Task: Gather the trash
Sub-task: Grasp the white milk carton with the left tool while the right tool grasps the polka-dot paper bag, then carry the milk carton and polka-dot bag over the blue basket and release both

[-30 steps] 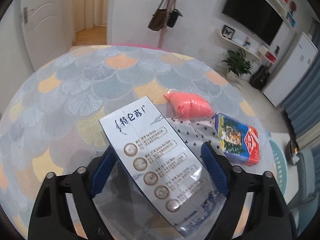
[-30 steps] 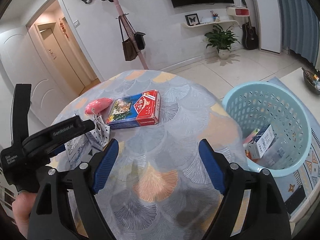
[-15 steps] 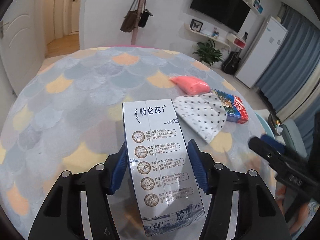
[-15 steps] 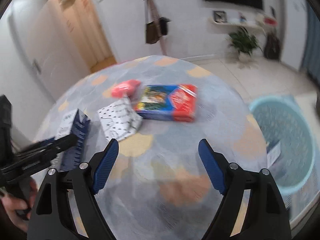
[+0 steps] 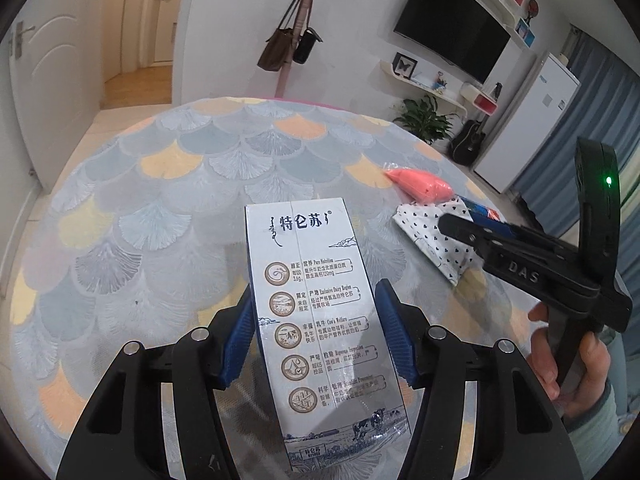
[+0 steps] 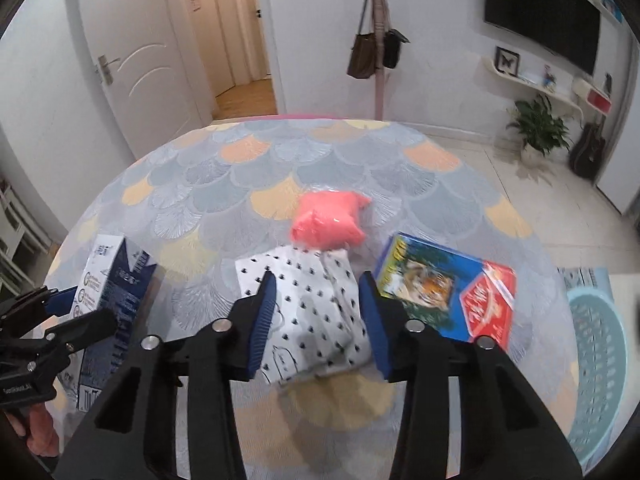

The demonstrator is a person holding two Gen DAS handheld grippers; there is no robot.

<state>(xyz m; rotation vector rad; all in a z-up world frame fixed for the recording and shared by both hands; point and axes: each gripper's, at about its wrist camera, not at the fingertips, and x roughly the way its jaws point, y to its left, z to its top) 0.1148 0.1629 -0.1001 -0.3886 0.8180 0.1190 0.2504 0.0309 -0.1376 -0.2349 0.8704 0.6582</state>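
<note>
My left gripper (image 5: 316, 316) is shut on a white milk carton (image 5: 320, 308) with Chinese print, which stands on the round table; the carton also shows at the left of the right wrist view (image 6: 114, 280). My right gripper (image 6: 316, 300) has its jaws around a white bag with black dots (image 6: 312, 304), closed down near its sides; contact is unclear. A pink bag (image 6: 328, 222) lies just behind the dotted bag. A colourful flat box (image 6: 444, 292) lies to its right.
The round table (image 6: 248, 168) has a scale-pattern cloth. A light blue basket (image 6: 600, 364) stands on the floor off the table's right edge. A coat stand with bags (image 6: 376, 52) is behind the table. My right gripper body shows at the right of the left wrist view (image 5: 532, 272).
My left gripper closed on the milk carton. My right gripper swung left from the basket side to the dotted bag, and its jaws narrowed around it.
</note>
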